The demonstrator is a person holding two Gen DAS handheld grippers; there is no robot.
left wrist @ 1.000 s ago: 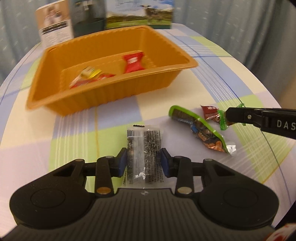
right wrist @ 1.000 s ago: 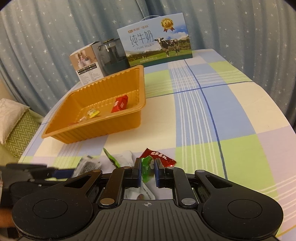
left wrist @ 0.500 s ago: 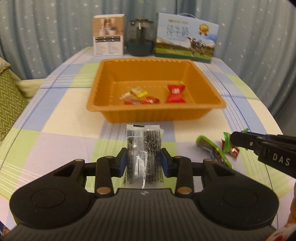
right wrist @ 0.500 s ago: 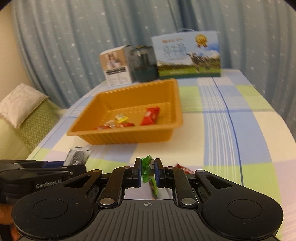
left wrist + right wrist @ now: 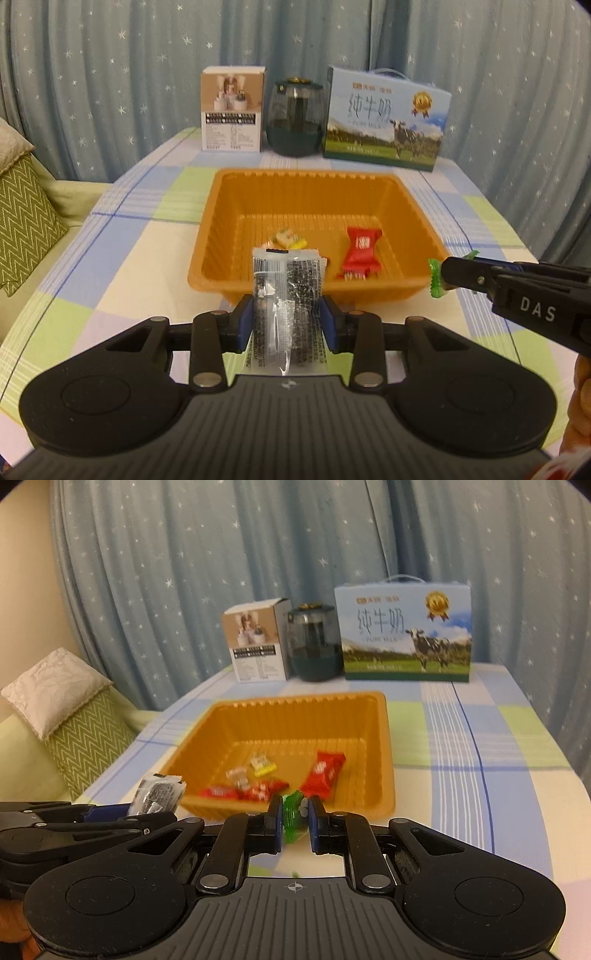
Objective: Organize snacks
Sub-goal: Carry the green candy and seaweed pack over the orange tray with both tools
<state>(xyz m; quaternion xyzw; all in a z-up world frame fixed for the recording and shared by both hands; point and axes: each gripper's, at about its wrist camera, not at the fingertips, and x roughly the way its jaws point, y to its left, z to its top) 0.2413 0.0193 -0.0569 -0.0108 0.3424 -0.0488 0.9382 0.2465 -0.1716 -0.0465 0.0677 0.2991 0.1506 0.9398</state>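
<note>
Left hand-held gripper [image 5: 287,324]: jaws part-closed, pads pressing both long edges of a clear sachet [image 5: 286,295] with dark speckled contents. The sachet stands upright between the pads, its top edge overlapping the near wall of the orange tray [image 5: 413,206] in the left wrist view, clear of the worktop [image 5: 122,236].

Right hand-held gripper [image 5: 294,821]: jaws pinched nearly together on a small green-wrapped sweet [image 5: 293,814] — wrapper ends stick out above and below the pads. It is held off the worktop, just in front of the tray's near right corner.

Tray sits mid-worktop on the checked cloth. Inside, on the floor:
- red packet [image 5: 361,254], right of centre
- yellow-and-white sweet [image 5: 287,237], left of centre
- two flat red wrappers [image 5: 243,791] against the near wall, seen in the right wrist view only
- a small pale sweet between these; detail too blurred to read

Behind the tray, along the far edge — a white carton [image 5: 232,110], a dark glass jar [image 5: 296,118] and a milk box [image 5: 386,120] with a cow printed on it, side by side. Starred blue curtain [image 5: 110,74] behind them. Green chevron cushion [image 5: 22,218] at left, off the worktop.
</note>
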